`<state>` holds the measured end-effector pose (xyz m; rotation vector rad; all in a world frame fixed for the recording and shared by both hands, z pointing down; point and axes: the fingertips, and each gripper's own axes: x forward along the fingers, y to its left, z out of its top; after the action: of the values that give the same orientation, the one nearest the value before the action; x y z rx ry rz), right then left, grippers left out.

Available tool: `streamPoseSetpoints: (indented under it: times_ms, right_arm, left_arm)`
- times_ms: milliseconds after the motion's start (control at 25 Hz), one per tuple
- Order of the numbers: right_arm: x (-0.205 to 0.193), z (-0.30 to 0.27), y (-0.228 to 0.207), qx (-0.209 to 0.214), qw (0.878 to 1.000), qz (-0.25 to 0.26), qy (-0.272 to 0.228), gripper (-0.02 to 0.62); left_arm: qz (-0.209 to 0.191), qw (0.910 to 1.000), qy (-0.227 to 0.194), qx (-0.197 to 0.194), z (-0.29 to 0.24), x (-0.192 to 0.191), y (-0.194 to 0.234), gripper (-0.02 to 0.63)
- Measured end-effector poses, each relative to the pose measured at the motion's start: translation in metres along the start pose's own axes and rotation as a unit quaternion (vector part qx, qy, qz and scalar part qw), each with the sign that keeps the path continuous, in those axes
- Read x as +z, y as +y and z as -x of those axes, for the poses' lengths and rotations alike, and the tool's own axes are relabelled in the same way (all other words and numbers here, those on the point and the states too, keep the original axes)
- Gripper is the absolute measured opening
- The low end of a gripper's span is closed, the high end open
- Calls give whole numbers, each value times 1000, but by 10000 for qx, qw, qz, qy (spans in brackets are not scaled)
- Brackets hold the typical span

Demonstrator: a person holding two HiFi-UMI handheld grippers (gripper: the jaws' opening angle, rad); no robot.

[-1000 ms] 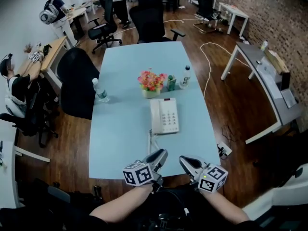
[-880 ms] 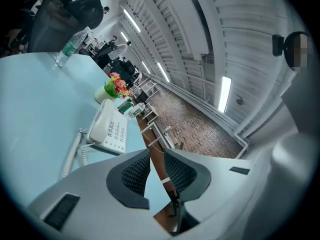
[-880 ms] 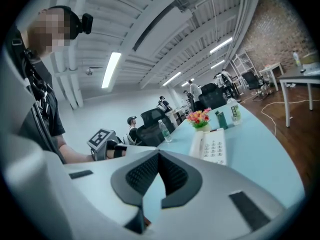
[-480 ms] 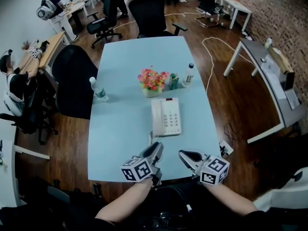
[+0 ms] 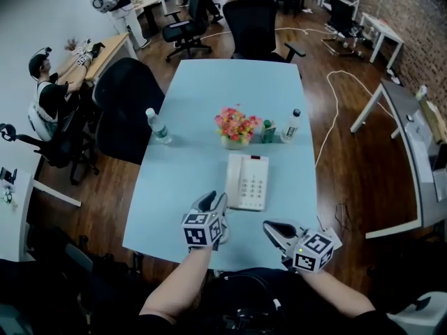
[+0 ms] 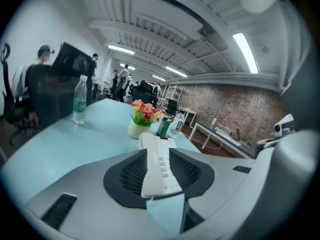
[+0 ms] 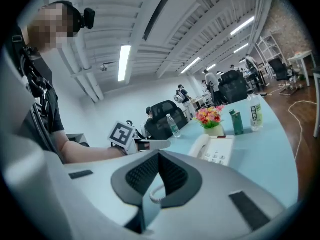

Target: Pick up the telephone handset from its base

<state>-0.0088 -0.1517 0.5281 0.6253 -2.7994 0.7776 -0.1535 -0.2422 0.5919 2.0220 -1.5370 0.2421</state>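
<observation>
Where the pale blue table [image 5: 183, 187] stands on a dark wood floor [image 5: 339, 162] among black office chairs [image 5: 257, 30], we see the telephone handset [image 5: 234, 181] lying on its base [image 5: 255, 184], near the close edge. A white pot [image 5: 234, 143] holds flowers [image 5: 237, 123], with a green carton [image 5: 268, 131] and a bottle [image 5: 290, 125] beside it. Our left gripper [image 5: 211, 201] has its jaws opening, nothing between them. The right gripper [image 5: 269, 227] has its jaws together.

White telephone [image 5: 248, 182], pale blue worktop [image 5: 181, 187]. We also mark pink, red and yellow flowers [image 5: 237, 123] (white pot [image 5: 234, 144]), a green carton [image 5: 268, 131] and a dark brown wooden floor [image 5: 349, 180].
</observation>
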Motion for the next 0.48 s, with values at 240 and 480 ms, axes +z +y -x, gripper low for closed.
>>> streamPoseSetpoints:
  times_ms: [240, 480]
  right_arm:
    - [8, 8, -21, 80, 9995, -153, -268, 17]
    - [13, 13, -37, -119, 9980, -304, -537, 18]
  left_arm:
    - [-506, 9960, 595, 442, -81, 19, 7, 221]
    - [-744, 9882, 1274, 400, -142, 20, 10, 273]
